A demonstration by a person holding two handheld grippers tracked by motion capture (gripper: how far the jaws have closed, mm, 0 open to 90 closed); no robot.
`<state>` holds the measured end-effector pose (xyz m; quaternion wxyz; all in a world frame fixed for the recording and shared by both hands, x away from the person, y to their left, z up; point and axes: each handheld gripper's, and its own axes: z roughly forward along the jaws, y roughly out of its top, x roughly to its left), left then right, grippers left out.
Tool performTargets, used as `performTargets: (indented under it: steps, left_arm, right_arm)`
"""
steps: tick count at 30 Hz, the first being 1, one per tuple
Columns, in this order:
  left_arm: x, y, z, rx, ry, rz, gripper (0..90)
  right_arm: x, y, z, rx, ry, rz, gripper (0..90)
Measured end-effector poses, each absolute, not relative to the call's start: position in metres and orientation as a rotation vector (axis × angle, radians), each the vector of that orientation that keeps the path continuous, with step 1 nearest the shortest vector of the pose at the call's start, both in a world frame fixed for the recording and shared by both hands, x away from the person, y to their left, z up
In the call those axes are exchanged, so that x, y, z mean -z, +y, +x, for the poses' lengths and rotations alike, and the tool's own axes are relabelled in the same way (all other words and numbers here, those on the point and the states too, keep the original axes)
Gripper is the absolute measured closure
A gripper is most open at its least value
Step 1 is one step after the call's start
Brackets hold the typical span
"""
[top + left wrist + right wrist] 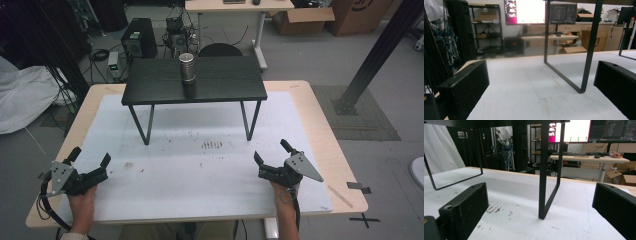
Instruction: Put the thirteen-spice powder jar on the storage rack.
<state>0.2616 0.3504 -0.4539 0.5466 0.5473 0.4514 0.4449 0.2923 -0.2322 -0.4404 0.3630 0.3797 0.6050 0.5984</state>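
Note:
A small black shelf table (160, 82) stands on the white mat (200, 170), and a steel cylinder cup (186, 66) on a dark base rests on its top. My left gripper (90, 157) is held low at the mat's front left, jaws wide apart and nothing between them. My right gripper (270, 152) is at the front right, also open and holding nothing. In the left gripper view the shelf's left leg frame (587, 50) rises ahead between the jaws. In the right gripper view the shelf's right leg frame (543, 175) stands just ahead.
The mat carries brown stains (211, 144) near its middle. The wooden tabletop (330, 150) borders the mat. A black post (372, 55) stands on the floor at right. Beyond the table stand a desk (235, 6), computer gear (140, 37) and cardboard boxes (305, 20).

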Motion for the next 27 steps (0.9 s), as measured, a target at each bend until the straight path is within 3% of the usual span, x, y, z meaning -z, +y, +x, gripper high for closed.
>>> performTargets:
  steps: [27]
  left_arm:
    - [0.454, 0.350, 0.261, -1.056, 1.069, 1.297, 0.4]
  right_arm:
    - [0.454, -0.233, 0.286, -1.546, 1.534, 0.972, 0.1]
